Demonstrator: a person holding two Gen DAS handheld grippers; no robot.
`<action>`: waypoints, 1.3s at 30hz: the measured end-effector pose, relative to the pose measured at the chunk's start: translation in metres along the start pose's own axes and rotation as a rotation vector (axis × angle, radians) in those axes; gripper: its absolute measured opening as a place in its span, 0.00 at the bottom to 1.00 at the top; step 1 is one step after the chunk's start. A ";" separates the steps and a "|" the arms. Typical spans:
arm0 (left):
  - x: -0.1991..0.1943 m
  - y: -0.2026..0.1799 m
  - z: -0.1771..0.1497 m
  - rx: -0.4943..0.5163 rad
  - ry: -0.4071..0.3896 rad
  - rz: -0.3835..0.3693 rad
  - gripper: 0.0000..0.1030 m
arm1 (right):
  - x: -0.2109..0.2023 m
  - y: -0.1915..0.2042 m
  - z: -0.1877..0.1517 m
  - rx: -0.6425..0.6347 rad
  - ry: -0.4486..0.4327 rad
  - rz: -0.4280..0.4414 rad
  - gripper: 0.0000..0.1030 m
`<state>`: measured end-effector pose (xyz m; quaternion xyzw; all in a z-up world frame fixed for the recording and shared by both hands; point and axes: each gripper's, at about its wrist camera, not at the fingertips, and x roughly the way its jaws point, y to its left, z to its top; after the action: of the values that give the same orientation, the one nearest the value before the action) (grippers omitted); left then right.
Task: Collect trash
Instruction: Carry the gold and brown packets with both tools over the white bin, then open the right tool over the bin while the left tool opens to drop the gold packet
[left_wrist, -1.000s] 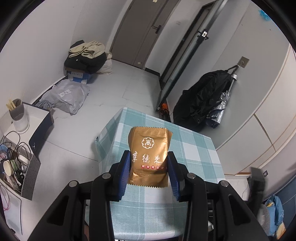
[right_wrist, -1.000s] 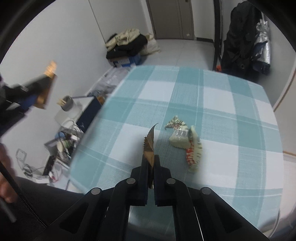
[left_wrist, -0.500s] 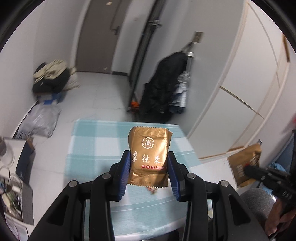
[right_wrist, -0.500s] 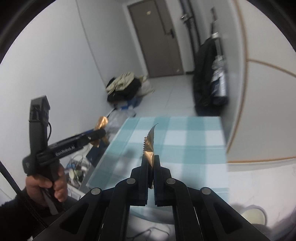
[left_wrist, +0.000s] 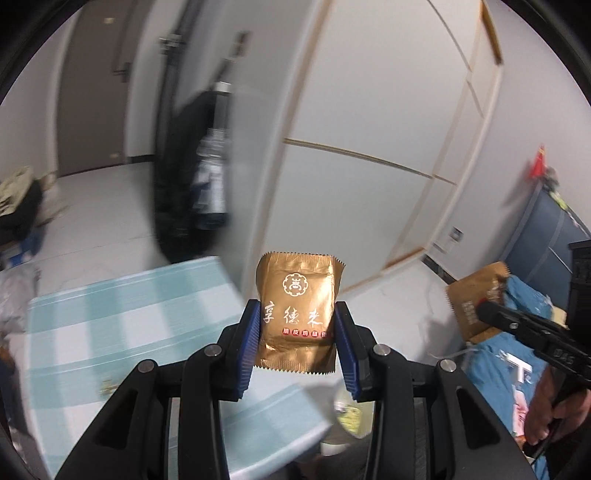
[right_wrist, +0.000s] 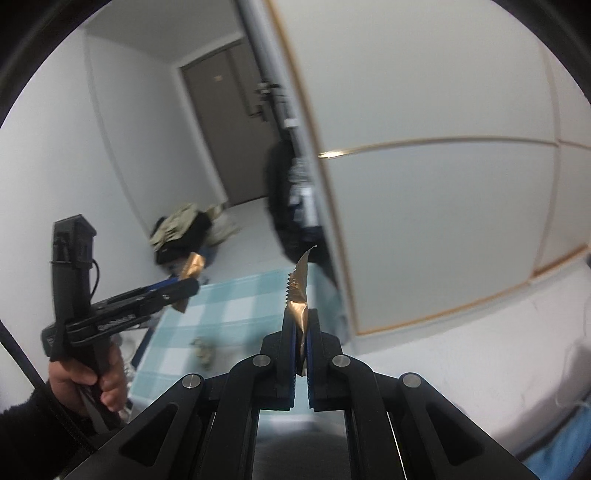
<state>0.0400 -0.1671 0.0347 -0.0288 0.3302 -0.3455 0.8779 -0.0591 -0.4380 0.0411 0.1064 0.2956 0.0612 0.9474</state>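
Left gripper (left_wrist: 298, 326) partly open, clamped on a gold packet (left_wrist: 297, 295) by its two side edges, upright, printed face to the camera. Right gripper (right_wrist: 302, 325) all but fully closed, pinching a gold foil scrap (right_wrist: 300, 280) edge-on, with the serrated end sticking up past the tips. Same grips as a second ago: no slipping, no letting go.

Changed instead: the place relative to the table (left_wrist: 110, 332). A second ago, hovering above the cloth, with crumpled wrappers lying just ahead of the right gripper. Now lifted and swung out past the table's right side, toward the white panelled wall. Only part of the checked cloth left in either view, heavily blurred by the sweep. Both pieces in the air, clear of the table, beside its right edge, the scrap farther out than the packet.

For the task: done with pick-up for these two, carrying under way, drop-off not yet made. Probably heading for a pale round tub (left_wrist: 347, 417) just below the table's near right corner, though too blurred to call a bin. Still lying on the table: the crumpled wrappers (right_wrist: 203, 350), so likely another trip. Main risk now: the thin scrap working loose from the tips in so quick a swing.
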 end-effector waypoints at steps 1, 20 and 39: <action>0.004 -0.005 0.001 0.006 0.010 -0.016 0.33 | -0.001 -0.013 -0.002 0.021 0.007 -0.018 0.03; 0.184 -0.089 -0.031 0.008 0.471 -0.314 0.33 | 0.067 -0.197 -0.117 0.386 0.324 -0.193 0.03; 0.255 -0.117 -0.067 0.025 0.738 -0.378 0.33 | 0.131 -0.245 -0.191 0.545 0.556 -0.185 0.17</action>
<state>0.0696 -0.4032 -0.1275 0.0478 0.6075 -0.4916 0.6220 -0.0488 -0.6207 -0.2421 0.3062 0.5546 -0.0785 0.7698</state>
